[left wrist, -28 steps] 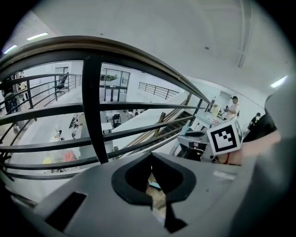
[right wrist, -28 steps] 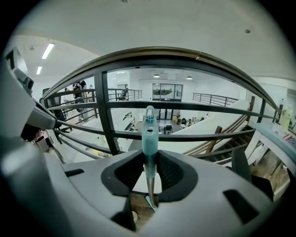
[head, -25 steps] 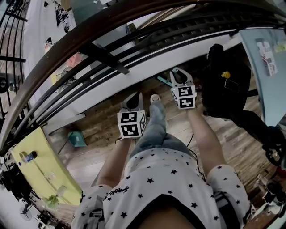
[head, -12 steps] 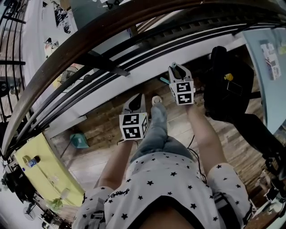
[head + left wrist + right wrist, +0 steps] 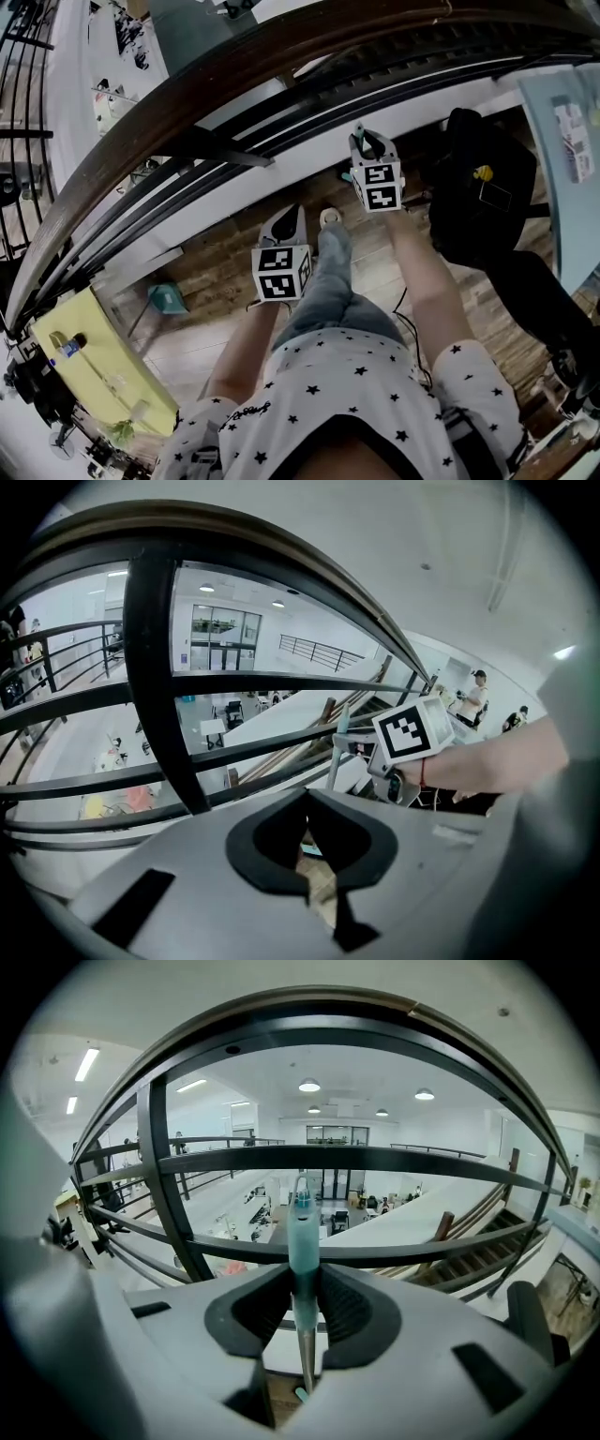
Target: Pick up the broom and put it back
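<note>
Your left gripper (image 5: pixel 307 803) hangs low over the wood floor (image 5: pixel 216 267), beside your jeans leg. Its jaws are pressed together with nothing between them. To its right and farther forward, your right gripper (image 5: pixel 302 1279) reaches toward the black railing (image 5: pixel 356 1159). Its jaws are clenched on the broom (image 5: pixel 302 1232), gripping the teal sleeve of the handle. The broom stands upright just in front of the railing bars, its hanging loop above the jaws and its bare metal pole running down below them.
</note>
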`<state>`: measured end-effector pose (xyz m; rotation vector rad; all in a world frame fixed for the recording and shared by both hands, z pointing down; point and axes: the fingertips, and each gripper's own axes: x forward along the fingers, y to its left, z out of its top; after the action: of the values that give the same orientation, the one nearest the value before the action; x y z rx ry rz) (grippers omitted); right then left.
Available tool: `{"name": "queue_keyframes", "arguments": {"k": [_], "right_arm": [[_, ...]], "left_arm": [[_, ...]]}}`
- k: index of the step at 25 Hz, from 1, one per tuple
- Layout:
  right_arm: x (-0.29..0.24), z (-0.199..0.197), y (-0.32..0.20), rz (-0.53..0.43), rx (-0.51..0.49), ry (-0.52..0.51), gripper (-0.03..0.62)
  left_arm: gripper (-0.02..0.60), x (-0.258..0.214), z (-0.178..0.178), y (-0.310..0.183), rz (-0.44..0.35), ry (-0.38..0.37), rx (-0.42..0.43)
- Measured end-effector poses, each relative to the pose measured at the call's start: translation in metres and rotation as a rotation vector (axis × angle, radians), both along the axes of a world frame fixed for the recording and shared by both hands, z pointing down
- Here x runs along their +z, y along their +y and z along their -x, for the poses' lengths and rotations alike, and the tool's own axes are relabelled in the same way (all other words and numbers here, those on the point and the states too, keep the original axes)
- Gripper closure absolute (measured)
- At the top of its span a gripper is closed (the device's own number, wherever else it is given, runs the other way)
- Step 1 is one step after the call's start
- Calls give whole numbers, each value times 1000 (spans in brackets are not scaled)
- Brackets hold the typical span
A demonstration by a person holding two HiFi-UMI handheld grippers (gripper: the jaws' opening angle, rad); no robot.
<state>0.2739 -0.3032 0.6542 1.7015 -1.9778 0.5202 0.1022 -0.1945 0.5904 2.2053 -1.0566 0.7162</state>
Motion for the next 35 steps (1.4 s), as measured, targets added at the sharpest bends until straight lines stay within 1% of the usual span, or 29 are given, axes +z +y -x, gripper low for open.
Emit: {"name": "queue_keyframes", "arguments": {"k": [11,26,35], "right_arm": [[21,-15,-45,20,16,10,513],[39,-6,-97,57,-32,30,513],[48,-3,-117,81,-47,42,513]], "left_arm": [[571,13,-1,-15,21,-13,-4],[571,27,8,-27,55,-29,-31],[571,32,13,-34,66,-37,-47]]}}
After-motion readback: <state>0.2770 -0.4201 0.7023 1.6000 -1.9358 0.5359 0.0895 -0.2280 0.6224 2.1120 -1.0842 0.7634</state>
